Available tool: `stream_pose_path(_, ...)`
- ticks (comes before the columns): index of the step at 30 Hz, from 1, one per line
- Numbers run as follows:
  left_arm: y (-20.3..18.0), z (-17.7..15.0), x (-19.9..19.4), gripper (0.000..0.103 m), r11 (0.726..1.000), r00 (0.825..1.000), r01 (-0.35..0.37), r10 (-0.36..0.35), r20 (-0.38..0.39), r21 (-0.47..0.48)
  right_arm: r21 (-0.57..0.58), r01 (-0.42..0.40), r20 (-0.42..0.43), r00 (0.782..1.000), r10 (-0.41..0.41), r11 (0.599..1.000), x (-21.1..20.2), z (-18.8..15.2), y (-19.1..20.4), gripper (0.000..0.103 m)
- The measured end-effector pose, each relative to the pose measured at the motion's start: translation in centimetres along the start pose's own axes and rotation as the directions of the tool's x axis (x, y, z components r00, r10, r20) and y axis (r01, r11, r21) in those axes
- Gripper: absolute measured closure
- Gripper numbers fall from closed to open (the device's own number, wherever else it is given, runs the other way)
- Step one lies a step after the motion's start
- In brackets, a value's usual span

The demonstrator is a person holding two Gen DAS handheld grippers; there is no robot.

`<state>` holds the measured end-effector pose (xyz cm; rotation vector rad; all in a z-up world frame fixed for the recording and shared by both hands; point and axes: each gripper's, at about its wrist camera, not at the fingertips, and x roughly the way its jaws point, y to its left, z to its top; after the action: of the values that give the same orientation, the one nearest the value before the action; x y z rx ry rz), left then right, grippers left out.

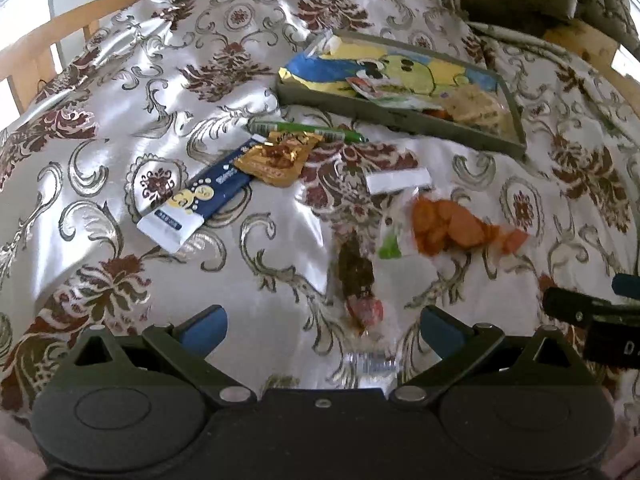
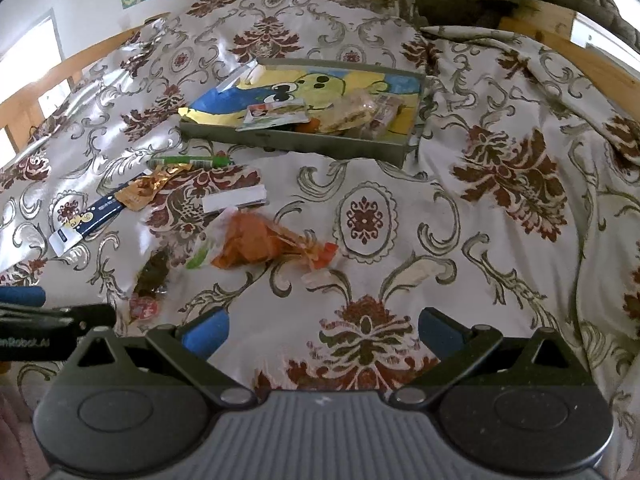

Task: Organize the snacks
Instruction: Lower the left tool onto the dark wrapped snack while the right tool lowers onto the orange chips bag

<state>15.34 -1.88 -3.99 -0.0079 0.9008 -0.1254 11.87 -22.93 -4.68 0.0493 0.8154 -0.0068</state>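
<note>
Left wrist view: the left tongs (image 1: 323, 330) stand released, jaws wide apart, holding nothing, low over a tabletop covered by a floral cloth (image 1: 120, 128). Between and just ahead of the blue fingertips (image 1: 206, 326) lies a clear packet with dark contents and a red end (image 1: 358, 280). Beyond it, slightly right, lies a clear bag of orange snacks (image 1: 452, 222) with a white label strip (image 1: 398, 180) at its far end. Ahead to the left lie a dark blue sachet (image 1: 200, 196), a gold wrapper (image 1: 276, 158) overlapping its far end, and a green stick pack (image 1: 308, 130) behind both. A shallow grey tray (image 1: 400, 120) sits farther off, holding several packets on a cartoon-printed lining.

Right wrist view: the right tongs (image 2: 323, 330) are likewise released and empty, over bare cloth. All loose snacks lie ahead to their left; the orange bag (image 2: 260, 246) is nearest. The tray (image 2: 320, 146) lies straight ahead, well apart.
</note>
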Motion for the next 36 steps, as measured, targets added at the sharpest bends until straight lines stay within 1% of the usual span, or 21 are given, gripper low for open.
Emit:
stream_pose_path(9, 1.2, 0.5, 1.3, 0.001, 0.995, 1.0, 0.021, -0.023, -0.018, -0.094, -0.013, -0.008, 0.0, 1.0, 0.008, 1.0, 1.2, 1.9, -0.4, 0.0)
stream_pose_path(17, 1.5, 0.7, 2.1, 0.001, 0.993, 1.0, 0.021, -0.023, -0.017, -0.12, -0.11, -0.01, 0.026, 1.0, 0.013, 0.994, 2.4, 3.9, 0.1, 0.0)
stream_pose_path(23, 1.3, 0.7, 2.3, 0.001, 0.993, 0.999, 0.036, -0.037, -0.004, -0.113, -0.232, -0.067, 0.034, 0.996, 0.077, 0.97, 3.8, 4.7, 0.7, 0.0)
stream_pose_path(29, 0.8, 0.7, 2.8, 0.001, 0.995, 0.999, 0.046, -0.047, -0.001, -0.089, -0.317, -0.133, 0.018, 0.989, 0.146, 0.939, 5.2, 5.3, 0.8, 0.0)
stream_pose_path(32, 0.6, 0.7, 3.3, 0.001, 0.996, 0.999, 0.05, -0.051, -0.011, -0.077, -0.338, -0.167, -0.015, 0.985, 0.172, 0.926, 6.2, 5.4, 0.8, 0.0)
stream_pose_path(36, 0.2, 0.6, 3.5, 0.001, 0.997, 0.998, 0.058, -0.059, -0.009, -0.06, -0.316, -0.202, -0.035, 0.979, 0.202, 0.927, 7.6, 5.6, 0.6, 0.0)
